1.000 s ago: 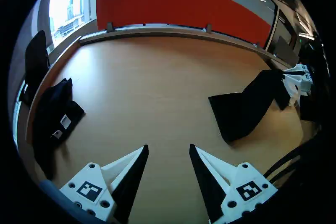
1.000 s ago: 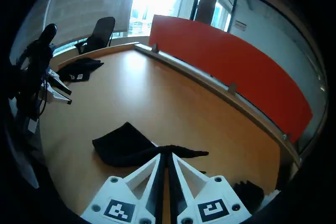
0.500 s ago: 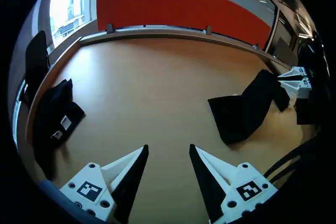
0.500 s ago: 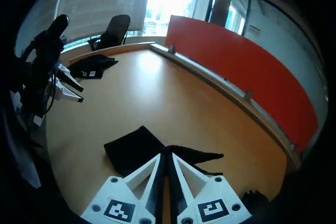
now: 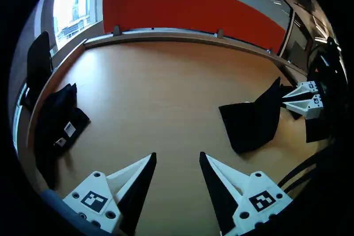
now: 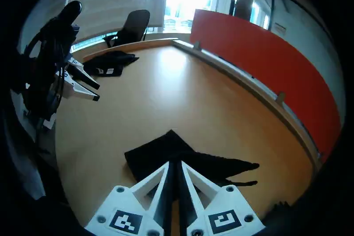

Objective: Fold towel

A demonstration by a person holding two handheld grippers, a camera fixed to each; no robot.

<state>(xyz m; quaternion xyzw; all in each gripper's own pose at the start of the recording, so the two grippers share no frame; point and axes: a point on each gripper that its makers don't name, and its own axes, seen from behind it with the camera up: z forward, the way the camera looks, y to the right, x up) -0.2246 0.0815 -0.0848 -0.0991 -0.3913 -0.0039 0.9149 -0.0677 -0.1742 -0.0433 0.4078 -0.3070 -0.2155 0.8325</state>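
In the left gripper view, the left gripper hangs over the bare bench. Its two fingers are wide apart and there is nothing in them. The black towel lies on the bench, off to the right side of this view. One corner is lifted off the wood. The right gripper pinches that corner. A pile of dark cloth sits well apart, by the left edge of the bench.

In the right gripper view, the right gripper has its fingers squeezed tight on the towel. The rest of the towel is spread on the bench in front of it. The left gripper is far off to the left.

Only one small bit of cloth is held, so a quick pull could make it slip out. Nothing holds the other side down, so the whole towel could slide or bunch up. Then the fold would come out crooked.
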